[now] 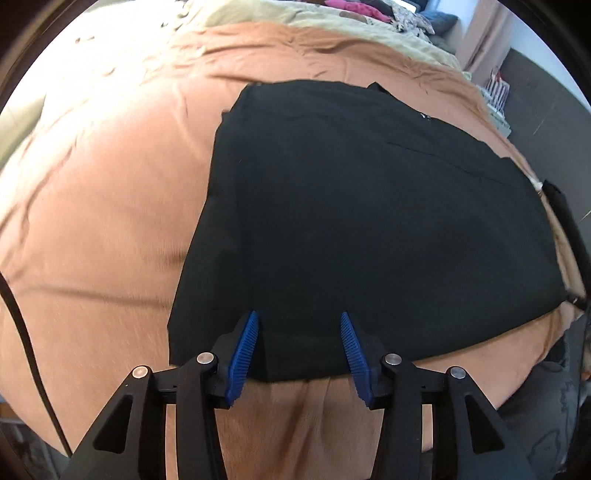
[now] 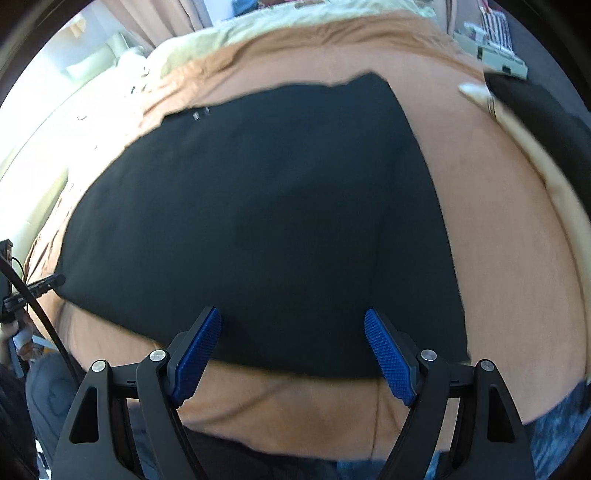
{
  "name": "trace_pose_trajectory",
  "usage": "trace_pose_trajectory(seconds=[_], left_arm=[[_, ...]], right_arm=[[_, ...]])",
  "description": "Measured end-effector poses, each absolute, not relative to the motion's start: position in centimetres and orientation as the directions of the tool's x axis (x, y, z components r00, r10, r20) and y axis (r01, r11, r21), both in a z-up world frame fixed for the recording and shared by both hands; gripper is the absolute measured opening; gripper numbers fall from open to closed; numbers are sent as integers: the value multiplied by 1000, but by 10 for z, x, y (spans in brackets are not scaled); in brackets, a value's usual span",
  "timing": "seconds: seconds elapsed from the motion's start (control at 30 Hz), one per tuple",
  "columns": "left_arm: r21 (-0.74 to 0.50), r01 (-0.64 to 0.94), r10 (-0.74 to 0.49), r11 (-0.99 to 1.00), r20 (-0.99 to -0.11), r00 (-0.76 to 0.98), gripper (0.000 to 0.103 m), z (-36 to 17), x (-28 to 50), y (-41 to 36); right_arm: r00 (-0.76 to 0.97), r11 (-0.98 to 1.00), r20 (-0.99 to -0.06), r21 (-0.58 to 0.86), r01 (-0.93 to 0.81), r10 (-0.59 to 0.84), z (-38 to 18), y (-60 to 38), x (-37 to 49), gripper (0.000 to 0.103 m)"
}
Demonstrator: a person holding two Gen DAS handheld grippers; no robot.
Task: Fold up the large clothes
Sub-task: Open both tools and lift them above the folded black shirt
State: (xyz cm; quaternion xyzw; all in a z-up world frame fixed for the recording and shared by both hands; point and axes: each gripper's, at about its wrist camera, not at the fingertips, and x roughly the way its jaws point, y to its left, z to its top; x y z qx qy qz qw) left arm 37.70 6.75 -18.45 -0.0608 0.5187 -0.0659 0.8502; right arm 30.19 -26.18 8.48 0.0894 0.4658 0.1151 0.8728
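A folded black garment (image 1: 369, 206) lies flat on an orange-brown bed cover (image 1: 103, 221). In the left wrist view my left gripper (image 1: 299, 317) hovers at the garment's near edge. Its blue pads (image 1: 245, 347) stand apart on either side of the hem and do not press the cloth. In the right wrist view the same garment (image 2: 258, 221) fills the middle of the cover (image 2: 480, 221). My right gripper (image 2: 291, 312) is over the near edge toward its right end. Its jaws are wide open and hold nothing.
Pale green bedding (image 1: 295, 14) and a pile of colourful clothes (image 1: 369, 9) lie at the far end of the bed. A black cable (image 1: 22, 325) hangs at the left. A white rack (image 1: 496, 92) stands beyond the bed's right side. Part of the other gripper (image 2: 29, 291) shows at the left.
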Motion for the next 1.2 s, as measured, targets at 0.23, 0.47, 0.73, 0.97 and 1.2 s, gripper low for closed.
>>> trace_pose_trajectory(seconds=[0.23,0.47,0.73,0.97,1.2], left_arm=[[-175,-2,-153,985,-865,477,49,-167,356,83],[-323,-124,-211,938,-819,534,49,-158,331,135],[-492,-189,-317,850,-764,563,49,-170,319,163],[-560,-207,-376,802,-743,553,49,-184,330,167],[-560,-222,-383,798,-757,530,48,-200,336,172]], right_arm=[[544,958,-796,278,-65,268,94,-277,287,79],[613,957,-738,260,-126,282,141,-258,270,79],[581,925,-720,281,-255,379,148,-202,273,79],[520,899,-736,307,-314,433,125,-163,305,55],[473,883,-756,307,-355,453,101,-115,327,46]])
